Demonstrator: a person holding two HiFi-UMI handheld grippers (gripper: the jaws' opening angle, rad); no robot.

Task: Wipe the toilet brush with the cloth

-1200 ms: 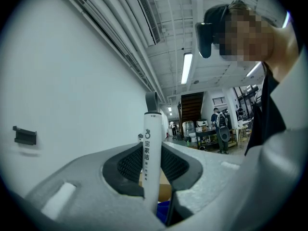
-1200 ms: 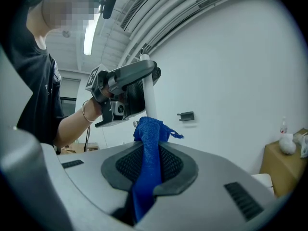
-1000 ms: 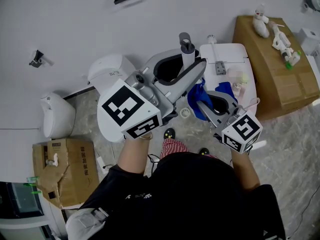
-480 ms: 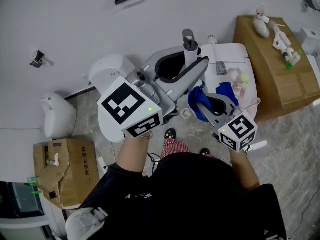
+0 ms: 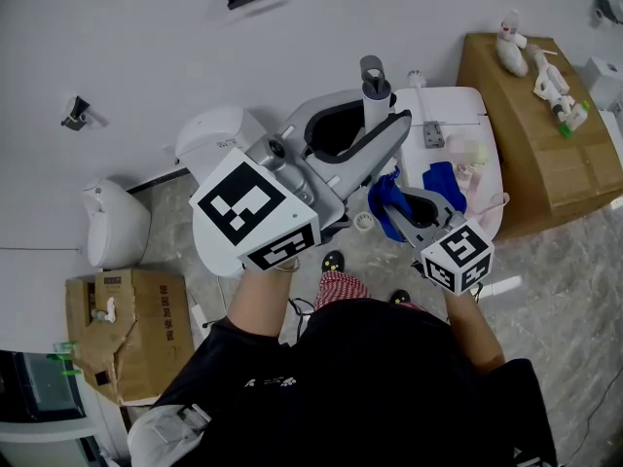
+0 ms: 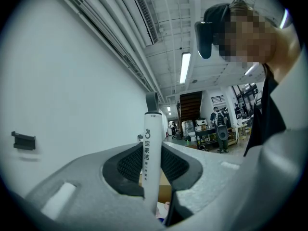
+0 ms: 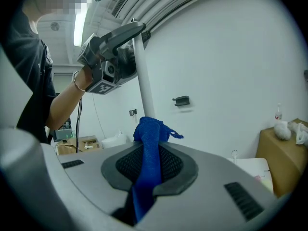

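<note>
Left gripper: clamped on the brush, jaws pinching the white handle just under its grey cap. I judge this keeps the shaft upright and steady for wiping.

Right gripper: closed on the cloth, with a blue fold standing out past the jaws as the working face.

That fold lies lower on the shaft, below my left grip, and appears to touch it. The brush head is not visible.
</note>
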